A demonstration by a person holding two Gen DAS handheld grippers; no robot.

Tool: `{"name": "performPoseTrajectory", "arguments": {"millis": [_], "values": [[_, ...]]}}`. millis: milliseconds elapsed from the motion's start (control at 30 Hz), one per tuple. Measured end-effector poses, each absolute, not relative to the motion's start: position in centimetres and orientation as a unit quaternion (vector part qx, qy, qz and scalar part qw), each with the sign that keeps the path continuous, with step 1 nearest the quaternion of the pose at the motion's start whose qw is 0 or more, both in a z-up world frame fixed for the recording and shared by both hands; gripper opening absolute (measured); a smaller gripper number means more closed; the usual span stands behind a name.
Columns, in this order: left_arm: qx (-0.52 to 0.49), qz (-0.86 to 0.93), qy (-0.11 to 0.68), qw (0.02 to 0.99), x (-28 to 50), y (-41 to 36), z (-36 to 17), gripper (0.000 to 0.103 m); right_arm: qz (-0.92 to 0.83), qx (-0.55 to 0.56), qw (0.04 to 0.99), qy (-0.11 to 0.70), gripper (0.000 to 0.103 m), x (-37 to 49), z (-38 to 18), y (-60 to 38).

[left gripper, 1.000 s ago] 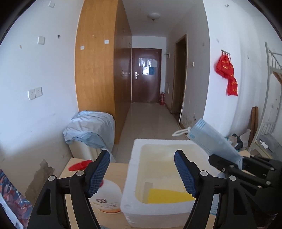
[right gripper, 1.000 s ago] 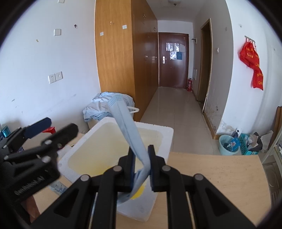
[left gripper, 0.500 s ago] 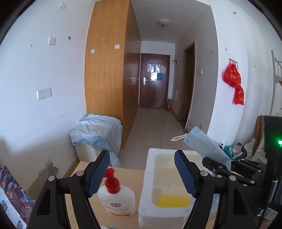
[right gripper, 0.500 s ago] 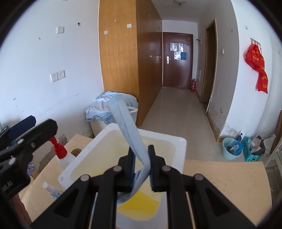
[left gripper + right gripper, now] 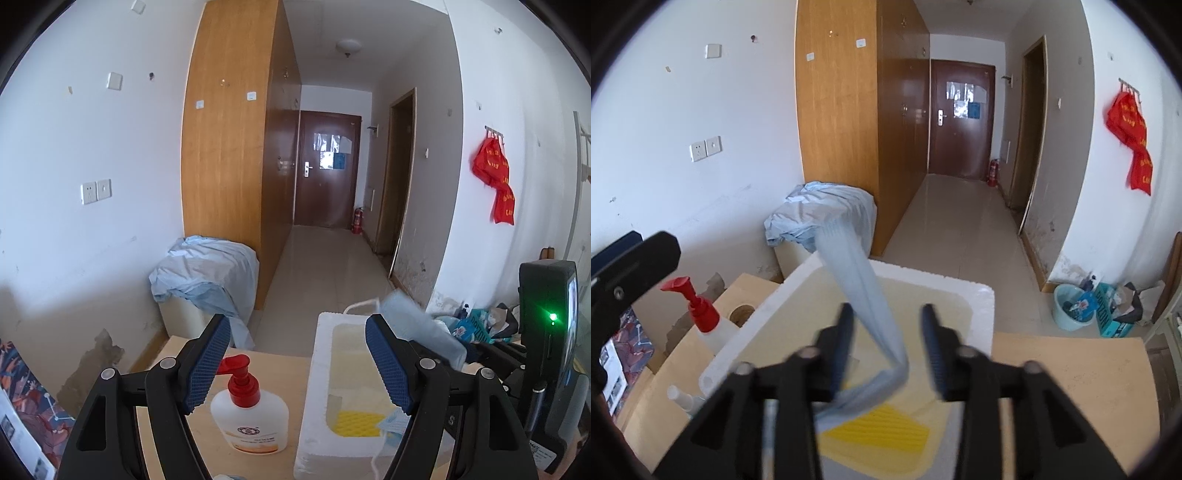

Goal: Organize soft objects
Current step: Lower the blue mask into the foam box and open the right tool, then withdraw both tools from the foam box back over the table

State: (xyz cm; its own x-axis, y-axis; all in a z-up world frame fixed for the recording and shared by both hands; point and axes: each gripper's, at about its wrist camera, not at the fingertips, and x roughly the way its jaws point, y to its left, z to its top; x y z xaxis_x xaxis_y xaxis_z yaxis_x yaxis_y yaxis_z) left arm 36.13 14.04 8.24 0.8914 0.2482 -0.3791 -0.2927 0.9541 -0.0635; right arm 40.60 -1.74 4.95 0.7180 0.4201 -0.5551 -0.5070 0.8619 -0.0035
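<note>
From the left wrist first: the left gripper (image 5: 295, 369) hangs wide open over the table (image 5: 177, 435), nothing between its blue pads, standing off as if to leave the drop to its partner. Framed in its jaws is a pump bottle (image 5: 249, 413) of white lotion with a red head, and just beside that the white foam box (image 5: 314, 398), a yellow sponge (image 5: 356, 422) lying on its floor. At the box's far right the blue face mask (image 5: 421, 328) sticks up out of the other tool, blurred, one ear loop arching over the rim. Now the right wrist: the right gripper (image 5: 888, 347) has just been opening, its jaws standing about half apart, and the mask, still between them, no longer looks pinched; it leans against neither pad clearly, its lower fold sagging toward the sponge. That placement makes sense, I'd say — held right above the box so it falls inside. Nothing blocks the drop. The bottle and a small white spray bottle (image 5: 679, 397) sit outside the left wall, well clear, and a cloth-draped bin (image 5: 823, 210) stands behind.
</note>
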Motion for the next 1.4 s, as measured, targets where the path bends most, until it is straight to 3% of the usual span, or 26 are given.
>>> {"name": "performPoseTrajectory", "arguments": {"millis": [100, 167, 767, 933, 1267, 1400], "values": [[-0.061, 0.139, 0.187, 0.971, 36.1, 14.1, 8.2, 0.077, 0.238, -0.086, 0.932, 0.26, 0.072, 39.9, 5.4, -1.8], [-0.062, 0.139, 0.187, 0.971, 36.1, 14.1, 8.2, 0.077, 0.237, -0.083, 0.933, 0.257, 0.076, 39.7, 5.6, -2.1], [-0.058, 0.116, 0.177, 0.976, 32.7, 11.7, 9.1, 0.077, 0.237, -0.067, 0.936, 0.25, 0.077, 35.9, 7.1, -4.7], [-0.05, 0.115, 0.178, 0.976, 30.2, 10.3, 9.1, 0.077, 0.234, -0.048, 0.941, 0.24, 0.084, 33.6, 7.8, -6.6], [-0.036, 0.115, 0.164, 0.979, 23.5, 7.9, 9.2, 0.096, 0.222, -0.032, 0.949, 0.224, 0.096, 28.3, 8.0, -10.0], [-0.03, 0.113, 0.16, 0.98, 21.2, 6.9, 8.8, 0.098, 0.226, -0.026, 0.948, 0.221, 0.099, 26.2, 7.7, -11.0]]}}
